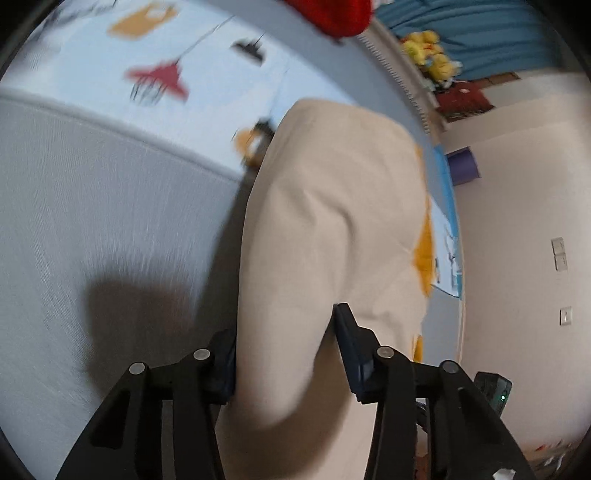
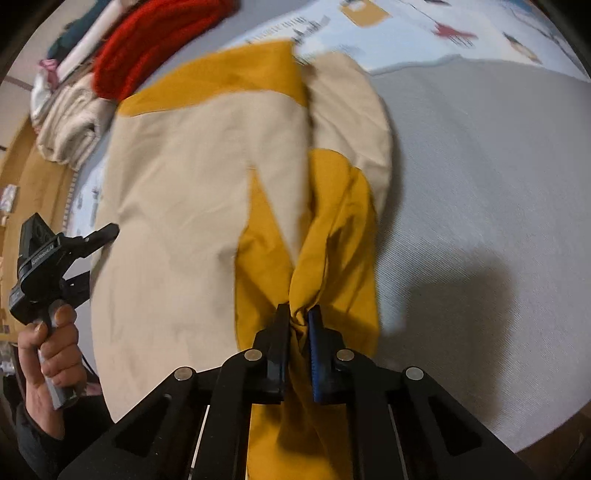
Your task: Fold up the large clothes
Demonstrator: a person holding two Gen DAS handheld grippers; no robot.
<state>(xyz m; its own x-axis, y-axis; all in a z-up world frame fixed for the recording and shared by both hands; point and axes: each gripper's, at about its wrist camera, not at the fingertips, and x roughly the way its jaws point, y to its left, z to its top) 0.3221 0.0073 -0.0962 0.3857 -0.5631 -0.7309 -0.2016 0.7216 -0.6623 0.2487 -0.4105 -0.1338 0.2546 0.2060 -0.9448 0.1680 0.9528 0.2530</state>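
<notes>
One beige-and-mustard garment [image 2: 192,177] on the bed [image 2: 480,184] — right gripper [image 2: 298,325] jaws pinch its mustard fold at 6 o'clock; left gripper [image 1: 284,343] jaws straddle beige cloth — grip unclear.

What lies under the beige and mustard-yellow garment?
The beige and mustard-yellow garment lies on a grey bed cover and a pale printed sheet; whatever is directly beneath it is covered.

Right gripper [image 2: 298,321] pinched shut on bunched cloth, pointing steeply down; left gripper [image 1: 284,345] jaws parted around fabric.
</notes>
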